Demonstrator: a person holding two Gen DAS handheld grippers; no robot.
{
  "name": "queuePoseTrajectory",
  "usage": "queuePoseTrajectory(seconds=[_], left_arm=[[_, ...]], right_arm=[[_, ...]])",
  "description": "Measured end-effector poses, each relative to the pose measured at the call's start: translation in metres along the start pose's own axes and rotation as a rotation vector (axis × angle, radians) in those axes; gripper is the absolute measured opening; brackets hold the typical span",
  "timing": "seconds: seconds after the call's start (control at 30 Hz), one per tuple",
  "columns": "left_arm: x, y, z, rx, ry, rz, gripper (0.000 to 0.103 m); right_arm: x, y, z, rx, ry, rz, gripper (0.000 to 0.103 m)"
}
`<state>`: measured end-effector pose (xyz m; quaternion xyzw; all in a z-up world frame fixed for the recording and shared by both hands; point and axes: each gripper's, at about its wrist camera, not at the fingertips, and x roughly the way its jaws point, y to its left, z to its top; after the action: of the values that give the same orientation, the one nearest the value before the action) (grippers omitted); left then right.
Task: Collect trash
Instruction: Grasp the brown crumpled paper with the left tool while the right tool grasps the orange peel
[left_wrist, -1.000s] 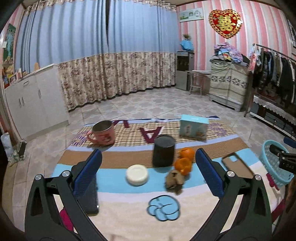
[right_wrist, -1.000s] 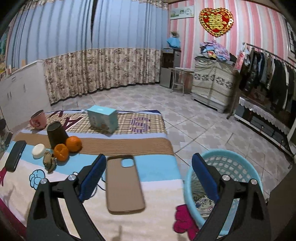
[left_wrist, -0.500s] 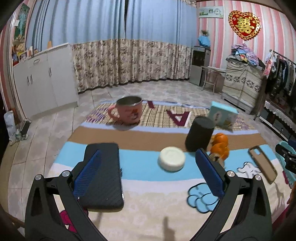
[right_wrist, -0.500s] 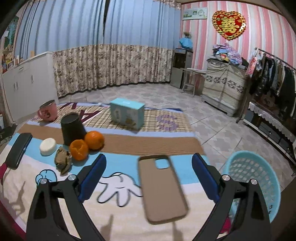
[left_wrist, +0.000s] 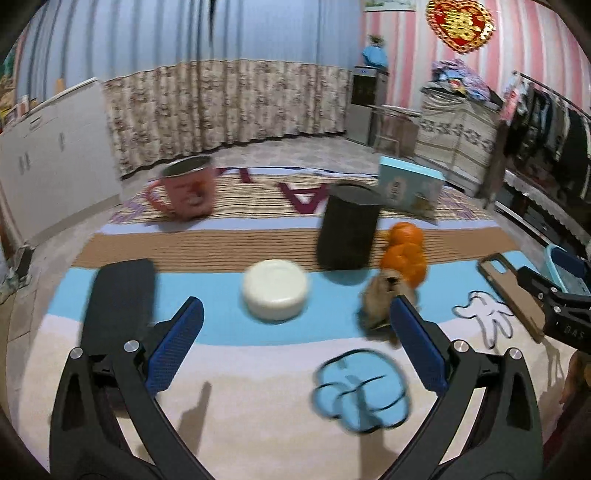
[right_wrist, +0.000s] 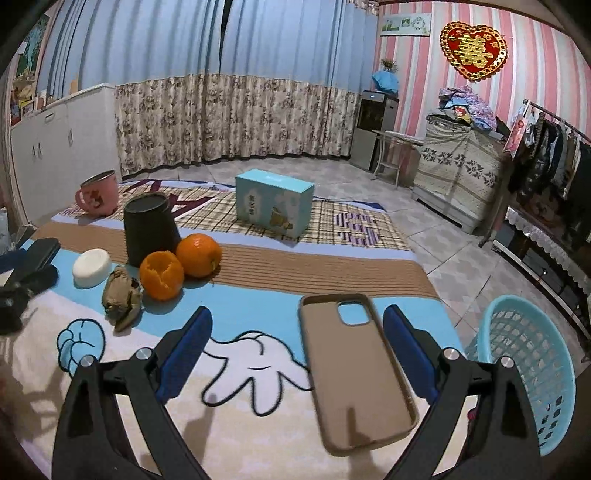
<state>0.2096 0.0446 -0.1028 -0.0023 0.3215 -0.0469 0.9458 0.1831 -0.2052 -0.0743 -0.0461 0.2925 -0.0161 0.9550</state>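
A soft cartoon-print blanket (right_wrist: 258, 424) covers the worktop. Both grippers' fingers are spread, empty: left gripper (left_wrist: 295, 328) faces a round white puck (left_wrist: 275, 293); right gripper (right_wrist: 297, 339) frames a tan case (right_wrist: 354, 369), with a crumpled wad (right_wrist: 122, 295) beyond its left finger.

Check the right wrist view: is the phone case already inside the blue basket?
No, the phone case lies flat on the blanket between the open right gripper fingers, beside the blue basket.

Blue curtains (right_wrist: 207, 48) with a floral lower band hang behind the tiled floor (right_wrist: 436, 236). Right of the curtains, a striped pink wall (right_wrist: 417, 62) bears a red heart ornament (right_wrist: 474, 50). White cabinets (right_wrist: 55, 155) stand left of them.
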Motion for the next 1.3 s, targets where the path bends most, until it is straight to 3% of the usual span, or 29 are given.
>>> queuePoseTrajectory(seconds=[0.23, 0.33, 0.5, 0.63, 0.9, 1.17, 1.3], left_arm=[[0.034, -0.037, 0.005, -0.012, 0.072, -0.088, 0.096], [0.047, -0.045, 0.005, -0.011, 0.123, -0.106, 0.087], [0.064, -0.051, 0.002, -0.008, 0.21, -0.171, 0.047], [0.057, -0.05, 0.0, 0.001, 0.204, -0.187, 0.044], [0.01, -0.013, 0.001, 0.054, 0.052, -0.054, 0.044], [-0.012, 0.073, -0.006, -0.063, 0.001, 0.069, 0.044], [-0.014, 0.086, -0.014, -0.096, -0.012, 0.098, 0.044]], right_arm=[[0.007, -0.023, -0.002, 0.054, 0.015, -0.021, 0.092], [0.008, -0.027, -0.002, 0.069, 0.013, -0.016, 0.092], [0.011, -0.029, -0.003, 0.067, 0.015, -0.022, 0.092], [0.014, -0.027, -0.004, 0.073, 0.027, -0.018, 0.092], [0.014, 0.007, 0.004, 0.044, 0.015, 0.027, 0.092], [0.03, 0.07, 0.013, -0.032, 0.047, 0.11, 0.092], [0.042, 0.1, 0.016, -0.072, 0.076, 0.141, 0.092]])
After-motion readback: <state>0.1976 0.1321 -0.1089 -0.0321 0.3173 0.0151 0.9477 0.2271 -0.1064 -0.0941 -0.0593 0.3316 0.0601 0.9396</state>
